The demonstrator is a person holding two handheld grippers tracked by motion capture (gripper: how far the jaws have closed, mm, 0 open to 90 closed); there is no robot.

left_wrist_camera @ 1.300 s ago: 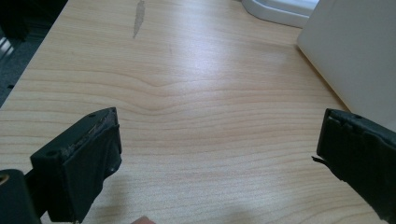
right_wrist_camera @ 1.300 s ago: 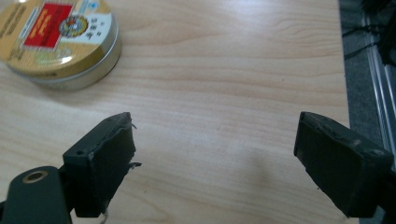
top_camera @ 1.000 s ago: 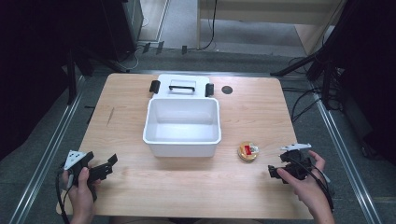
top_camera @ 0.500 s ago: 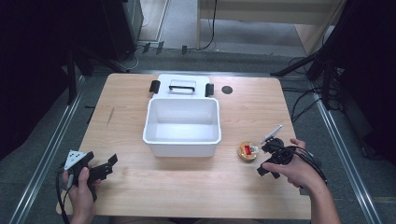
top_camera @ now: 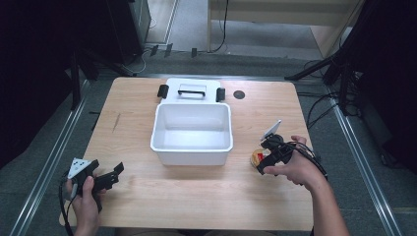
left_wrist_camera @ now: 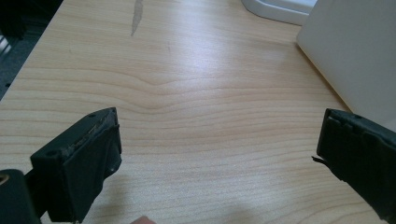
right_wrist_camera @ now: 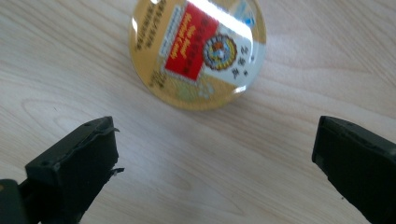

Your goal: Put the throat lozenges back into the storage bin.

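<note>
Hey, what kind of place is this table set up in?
Probably a lab or recording workspace: a light wooden table framed by metal floor rails, loose black cables on the grey floor, and a person's hand holding the right claw.

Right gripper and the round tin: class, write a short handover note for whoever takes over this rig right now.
Right gripper: open, jaws wide, poised just short of the round gold tin with a red label, not touching it.
Left gripper: open, idle over the wooden table near its front left corner.
White plastic bin: mid-table, looks empty; its white lid with a black handle lies behind it.
Done: nothing grasped yet.
Left: probably close on the tin and move it, perhaps into the bin.
</note>
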